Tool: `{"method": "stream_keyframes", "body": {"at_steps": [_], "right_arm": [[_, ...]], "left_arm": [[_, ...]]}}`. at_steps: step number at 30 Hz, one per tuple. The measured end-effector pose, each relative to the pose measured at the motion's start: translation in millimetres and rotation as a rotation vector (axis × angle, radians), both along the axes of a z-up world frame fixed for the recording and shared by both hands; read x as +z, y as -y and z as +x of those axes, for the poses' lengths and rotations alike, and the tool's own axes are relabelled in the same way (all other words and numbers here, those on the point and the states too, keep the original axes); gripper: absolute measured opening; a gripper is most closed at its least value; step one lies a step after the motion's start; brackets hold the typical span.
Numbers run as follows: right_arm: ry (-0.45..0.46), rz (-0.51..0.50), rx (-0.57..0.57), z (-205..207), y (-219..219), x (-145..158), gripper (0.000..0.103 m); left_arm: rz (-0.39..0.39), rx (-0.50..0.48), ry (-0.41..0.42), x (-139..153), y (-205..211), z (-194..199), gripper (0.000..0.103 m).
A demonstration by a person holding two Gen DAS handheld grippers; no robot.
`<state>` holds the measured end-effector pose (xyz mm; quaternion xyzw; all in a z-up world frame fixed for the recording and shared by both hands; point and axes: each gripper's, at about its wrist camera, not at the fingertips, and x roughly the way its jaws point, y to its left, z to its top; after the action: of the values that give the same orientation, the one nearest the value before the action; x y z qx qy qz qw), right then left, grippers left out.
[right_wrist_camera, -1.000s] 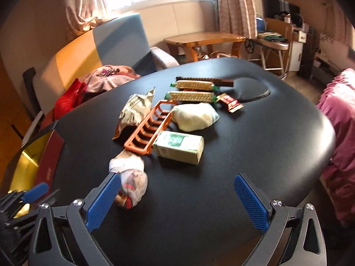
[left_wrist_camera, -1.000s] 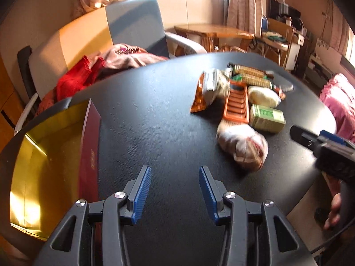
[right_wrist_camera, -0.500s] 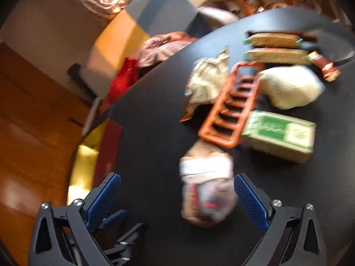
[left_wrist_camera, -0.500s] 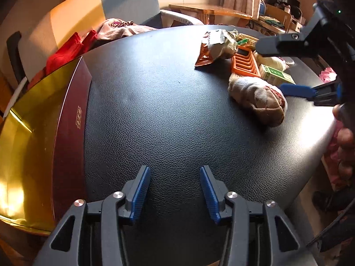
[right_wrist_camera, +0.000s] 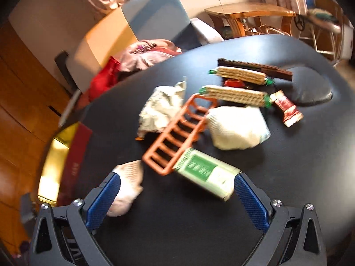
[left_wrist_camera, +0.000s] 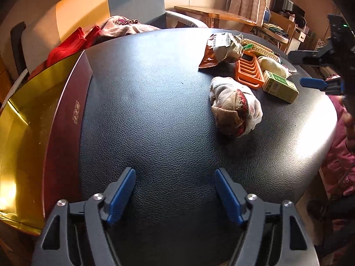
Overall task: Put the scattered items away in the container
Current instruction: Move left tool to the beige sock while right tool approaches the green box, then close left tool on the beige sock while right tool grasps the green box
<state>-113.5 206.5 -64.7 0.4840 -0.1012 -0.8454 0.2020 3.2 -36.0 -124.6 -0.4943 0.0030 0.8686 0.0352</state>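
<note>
Left wrist view: the left claw (left_wrist_camera: 175, 195) hangs wide and empty over bare black worktop (left_wrist_camera: 155, 110). The gold-lined container (left_wrist_camera: 28, 119) sits at the worktop's left edge, nothing visible inside. A rolled cloth bundle (left_wrist_camera: 235, 108) lies ahead to the right, apart from the pile.

Right wrist view: blurred. The right claw (right_wrist_camera: 177, 201) is spread wide, empty, the green carton (right_wrist_camera: 206, 173) between its fingers' reach, touching the orange rack (right_wrist_camera: 179, 133). The carton looks light and stiff; grip across its flat long sides. The bundle is soft and should squash safely.
</note>
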Motion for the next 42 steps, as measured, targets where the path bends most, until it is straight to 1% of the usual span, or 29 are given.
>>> {"method": "stream_keyframes", "body": {"at_steps": [5, 7, 10, 14, 17, 18, 21, 22, 24, 28, 33, 36, 39, 42], "right_arm": [[0.037, 0.068, 0.051, -28, -3, -9, 0.103], [0.076, 0.08, 0.082, -29, -3, -17, 0.103], [0.107, 0.042, 0.143, -18, -1, -23, 0.103], [0.133, -0.008, 0.189, 13, -4, -27, 0.103], [0.086, 0.054, 0.14, 33, -11, -24, 0.102], [0.064, 0.081, 0.103, 38, -15, -20, 0.101], [0.018, 0.141, -0.006, 41, -25, -15, 0.09], [0.011, 0.147, -0.027, 43, -27, -13, 0.087], [0.005, 0.148, -0.058, 45, -30, -13, 0.087], [0.008, 0.143, -0.084, 46, -28, -13, 0.087], [-0.045, 0.211, -0.088, 58, -21, -12, 0.087], [-0.039, 0.189, -0.106, 58, -23, -17, 0.087], [-0.036, 0.199, -0.117, 60, -23, -21, 0.087], [-0.064, 0.219, -0.139, 63, -23, -21, 0.087]], "left_arm": [[-0.006, 0.001, 0.003, -2, -3, -3, 0.087], [-0.008, 0.004, -0.002, -2, -4, -2, 0.088], [-0.006, 0.006, -0.009, -3, -4, -1, 0.089], [-0.008, 0.005, -0.007, -3, -5, -1, 0.089], [-0.018, -0.01, 0.002, -2, -5, -2, 0.089], [-0.022, -0.005, 0.004, -1, -5, -3, 0.086], [-0.029, 0.004, -0.011, 5, -4, -9, 0.08], [-0.003, 0.001, -0.015, 9, -3, -12, 0.079], [0.056, -0.01, -0.024, 16, -4, -18, 0.078], [0.112, -0.044, -0.033, 26, -13, -32, 0.078], [0.174, -0.087, -0.043, 38, -25, -49, 0.078], [0.141, -0.113, -0.036, 38, -34, -55, 0.078], [0.111, -0.131, -0.021, 34, -39, -66, 0.077], [0.072, -0.152, 0.004, 28, -47, -80, 0.075]]}}
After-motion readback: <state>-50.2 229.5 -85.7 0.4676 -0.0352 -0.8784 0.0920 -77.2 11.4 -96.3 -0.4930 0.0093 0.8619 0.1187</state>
